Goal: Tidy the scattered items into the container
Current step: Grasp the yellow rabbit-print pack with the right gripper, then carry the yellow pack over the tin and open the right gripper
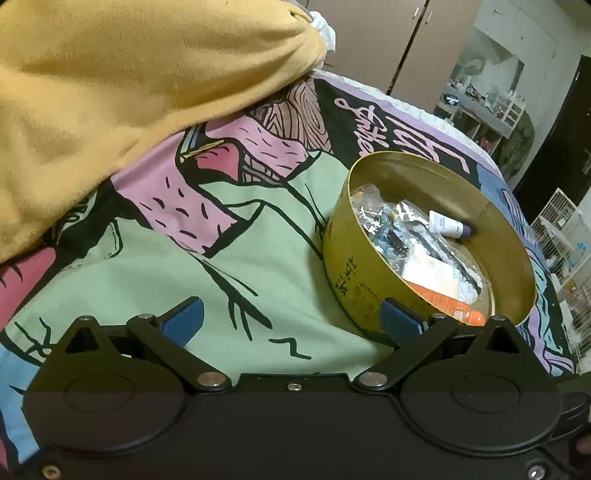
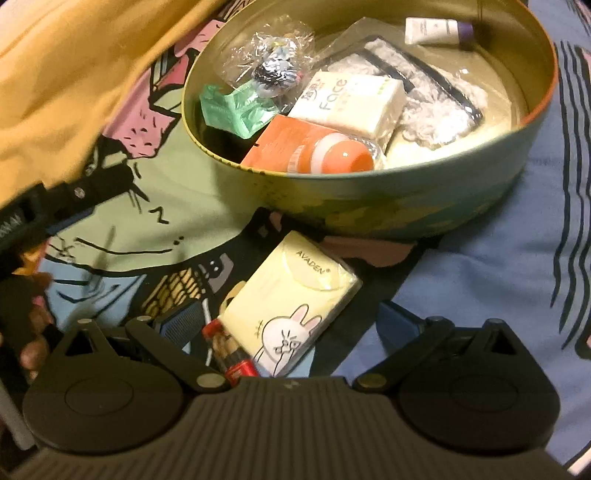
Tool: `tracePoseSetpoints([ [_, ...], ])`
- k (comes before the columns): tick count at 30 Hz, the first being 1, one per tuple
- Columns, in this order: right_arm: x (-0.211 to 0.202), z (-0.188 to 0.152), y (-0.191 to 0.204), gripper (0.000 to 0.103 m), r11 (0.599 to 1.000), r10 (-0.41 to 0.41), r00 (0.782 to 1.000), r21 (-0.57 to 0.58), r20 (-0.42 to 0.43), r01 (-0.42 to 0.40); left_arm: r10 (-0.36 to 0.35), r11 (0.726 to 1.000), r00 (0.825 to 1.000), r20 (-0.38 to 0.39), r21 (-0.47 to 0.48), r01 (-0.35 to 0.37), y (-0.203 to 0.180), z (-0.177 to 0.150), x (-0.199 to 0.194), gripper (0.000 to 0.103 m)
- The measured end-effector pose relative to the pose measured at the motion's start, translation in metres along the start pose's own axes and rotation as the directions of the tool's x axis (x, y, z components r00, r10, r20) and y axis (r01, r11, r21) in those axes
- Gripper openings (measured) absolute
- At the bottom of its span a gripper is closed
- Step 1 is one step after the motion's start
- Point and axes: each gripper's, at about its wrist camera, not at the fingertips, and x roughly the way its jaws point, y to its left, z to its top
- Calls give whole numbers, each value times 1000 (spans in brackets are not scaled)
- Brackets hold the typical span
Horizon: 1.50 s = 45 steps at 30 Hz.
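A round gold tin (image 1: 347, 258) stands on the patterned bedspread, right of my open, empty left gripper (image 1: 291, 319). In the right wrist view the tin (image 2: 369, 199) holds several items: an orange pack (image 2: 314, 147), a white "Face" packet (image 2: 354, 99), a green wrapper (image 2: 232, 109), a small white tube (image 2: 436, 31) and plastic bags. A yellow tissue pack with a rabbit (image 2: 291, 302) lies on the bed just in front of the tin, between the open fingers of my right gripper (image 2: 291, 323). A small red item (image 2: 231, 350) lies by its left side.
A mustard-yellow blanket (image 1: 129, 92) is heaped at the left of the bed (image 1: 184, 266). The left gripper's body shows at the left edge of the right wrist view (image 2: 55, 206). Wardrobe doors (image 1: 388, 37) and cluttered shelves (image 1: 491, 110) stand beyond the bed.
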Motion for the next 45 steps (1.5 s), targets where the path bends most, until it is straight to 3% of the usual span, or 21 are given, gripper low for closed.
tracePoseSetpoints([
  [2, 4, -1, 8, 102, 999, -29, 1000, -29, 10, 29, -6, 1000, 1000, 1, 1, 6, -1, -1, 0, 101],
  [6, 8, -6, 20, 82, 991, -114, 993, -73, 40, 116, -12, 1000, 1000, 2, -2, 12, 0, -2, -1, 101],
  [9, 6, -10, 24, 60, 978, -181, 981, -96, 67, 187, -15, 1000, 1000, -2, -4, 15, -1, -2, 0, 101],
  [11, 3, -11, 22, 55, 978, -179, 981, -95, 76, 185, -15, 1000, 1000, -5, -2, 15, -1, -3, 1, 101],
  [25, -30, -15, 10, 53, 995, -96, 988, -4, 124, 98, -39, 998, 999, -8, 49, 40, -9, -8, -4, 101],
  [36, -53, -22, -3, 53, 994, -76, 986, 93, 148, 62, -69, 995, 997, -25, 67, 71, -13, -10, -4, 101],
  [45, -81, -27, -7, 53, 995, -70, 982, 87, 175, 55, -95, 992, 995, -33, 76, 98, -15, -10, -3, 101],
])
